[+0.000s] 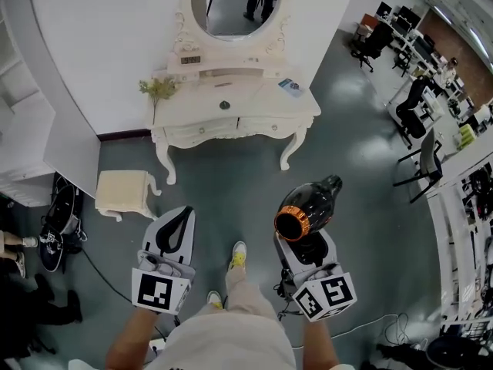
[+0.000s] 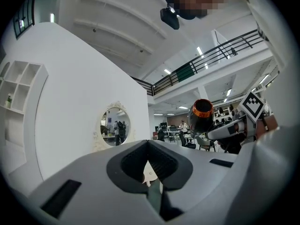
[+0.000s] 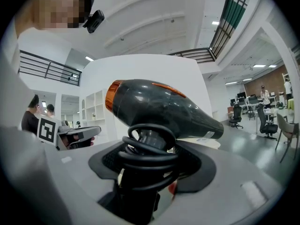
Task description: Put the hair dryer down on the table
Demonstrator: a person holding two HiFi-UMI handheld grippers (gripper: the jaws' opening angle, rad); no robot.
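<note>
Right gripper [image 3: 149,161] grips hair dryer [image 3: 164,102]; barrel label [image 3: 211,135] unreadable; left gripper [image 2: 151,168] closed.

Black hair dryer [image 1: 314,203], orange ring, cord wound round handle, clamped between jaws

Bright room, lit by white strip lights [image 2: 200,50] up top. Floor [image 1: 370,149] has a soft shine, shadows are faint. Hair dryer [image 3: 159,102] has white glints. All 3 pics bend at edges; corners go dark in both gripper views.

Hair dryer [image 1: 311,205] in the right claw [image 1: 306,243], left claw [image 1: 183,216] beside it; bench [image 1: 254,105] ahead, stool [image 1: 123,191] at its left.
</note>
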